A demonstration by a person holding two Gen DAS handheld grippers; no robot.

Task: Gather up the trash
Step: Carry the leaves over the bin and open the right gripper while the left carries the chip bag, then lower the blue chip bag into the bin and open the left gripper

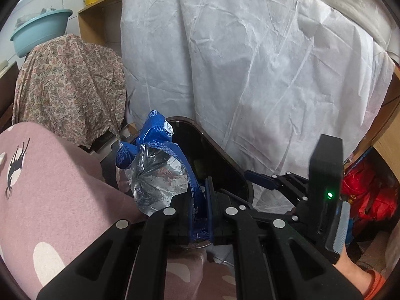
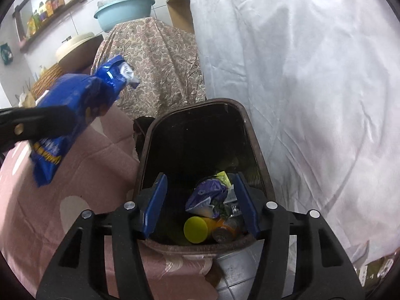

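Note:
My left gripper (image 1: 200, 200) is shut on a crumpled blue snack bag (image 1: 155, 165) with a silver inside, held up beside the rim of a dark brown trash bin (image 1: 225, 155). In the right wrist view the same bag (image 2: 72, 115) hangs at the left in the left gripper (image 2: 37, 122), above the pink cloth. My right gripper (image 2: 200, 205) is open and empty, directly over the bin (image 2: 150, 137). Inside the bin lie a purple wrapper (image 2: 205, 195), a can with a yellow lid (image 2: 197, 230) and other scraps.
A pink cloth-covered surface (image 2: 75, 200) lies left of the bin. A white sheet (image 2: 312, 87) hangs behind and to the right. A paisley-covered object (image 2: 155, 62) with a teal basin (image 2: 125, 10) stands behind. Red bags (image 1: 367, 195) sit on the floor at right.

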